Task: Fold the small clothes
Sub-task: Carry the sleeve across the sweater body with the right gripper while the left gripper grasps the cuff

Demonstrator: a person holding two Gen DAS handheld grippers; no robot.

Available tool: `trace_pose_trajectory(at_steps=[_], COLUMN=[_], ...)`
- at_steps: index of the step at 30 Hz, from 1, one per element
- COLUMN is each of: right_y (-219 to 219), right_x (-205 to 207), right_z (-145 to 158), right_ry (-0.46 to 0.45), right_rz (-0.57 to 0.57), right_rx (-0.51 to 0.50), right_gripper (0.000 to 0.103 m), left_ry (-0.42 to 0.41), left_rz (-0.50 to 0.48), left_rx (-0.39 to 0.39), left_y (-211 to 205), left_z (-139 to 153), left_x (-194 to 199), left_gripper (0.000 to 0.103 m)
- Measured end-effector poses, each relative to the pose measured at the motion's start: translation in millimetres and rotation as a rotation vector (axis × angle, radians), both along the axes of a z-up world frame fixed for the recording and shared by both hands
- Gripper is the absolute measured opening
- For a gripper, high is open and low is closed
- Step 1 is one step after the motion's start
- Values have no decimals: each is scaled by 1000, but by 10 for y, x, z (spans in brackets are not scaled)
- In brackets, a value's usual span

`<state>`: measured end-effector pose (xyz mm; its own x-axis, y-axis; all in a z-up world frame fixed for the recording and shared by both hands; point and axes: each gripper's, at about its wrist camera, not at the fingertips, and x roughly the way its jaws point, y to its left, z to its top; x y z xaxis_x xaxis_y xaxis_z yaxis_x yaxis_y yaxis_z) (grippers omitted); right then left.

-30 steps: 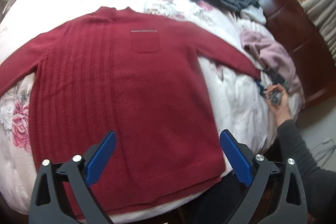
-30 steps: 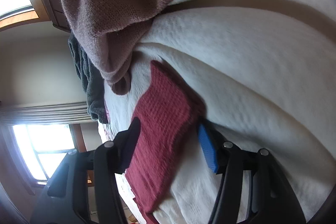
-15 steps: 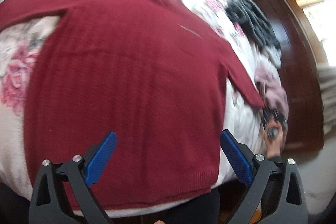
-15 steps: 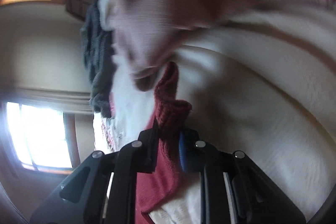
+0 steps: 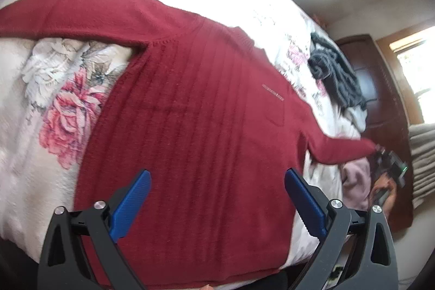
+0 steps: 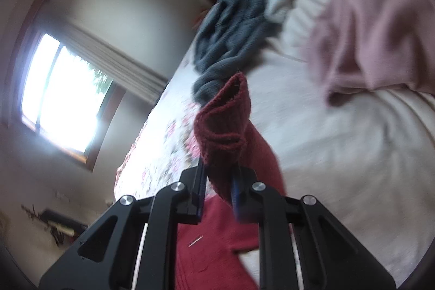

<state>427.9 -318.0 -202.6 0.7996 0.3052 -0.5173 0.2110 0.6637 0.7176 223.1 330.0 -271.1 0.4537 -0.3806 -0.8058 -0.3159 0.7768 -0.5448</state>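
step: first sleeve fold, judged | red sweater spread flat on bed | right gripper jaws pinching the right sleeve cuff, lifted off the bedding | left gripper jaws spread, empty, above near hem | next: likely carry cuff left across the chest, lay it flat

A dark red sweater with a ribbed stripe pattern is seen on a white bedcover printed with pink and grey roses. A dark grey garment and a pale pink garment are seen further away. The fingers are blue, on black frames. The wardrobe is dark brown.
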Motion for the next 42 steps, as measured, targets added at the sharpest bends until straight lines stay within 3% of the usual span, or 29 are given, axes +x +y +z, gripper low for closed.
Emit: trace_pose_trajectory(at_steps=[6,9,13,20,29,31,33,34,36,37,42], right_y=[827,1202,1787,2854,3751,3875,3922,3917,3739,3599,3062], right_x=[174,271,326,456,514,514,478,426,242,154,-46], right_z=[87,24,-131,-646,-1480,-1615,-1663,-1645,-1521,-1476,-1552], right_ry=[-9,6,21,104,208,236,250,239,157,128,131], right_rz=[133,195,276,424,558,595,630,642,608,563,456], right_rx=[-61,-104,-172,-421,-620,-645,-637,-620,-559,-532,-399], right_gripper=[14,14,14,14,15,22,35,52,68,72,72], left_ry=[8,-25,-51,-71,-59,-50,-44,-36,-20,-26,15], left_rz=[-24,-44,-54,-113,-147,-146,-146,-143,-149,-161,-209], left_rx=[-13,23,-1,62,24,-11,-47,-81,-167,-211,-338], left_y=[95,77,69,-75,-151,-148,-134,-127,-142,-176,-479], left_z=[-10,35,60,-34,-274,-359,-427,-480,-599,-650,-970], left_x=[43,117,240,540,915,1041,1136,1216,1415,1513,2072], left_gripper=[99,99,99,99,99,99,99,99,99,99,99])
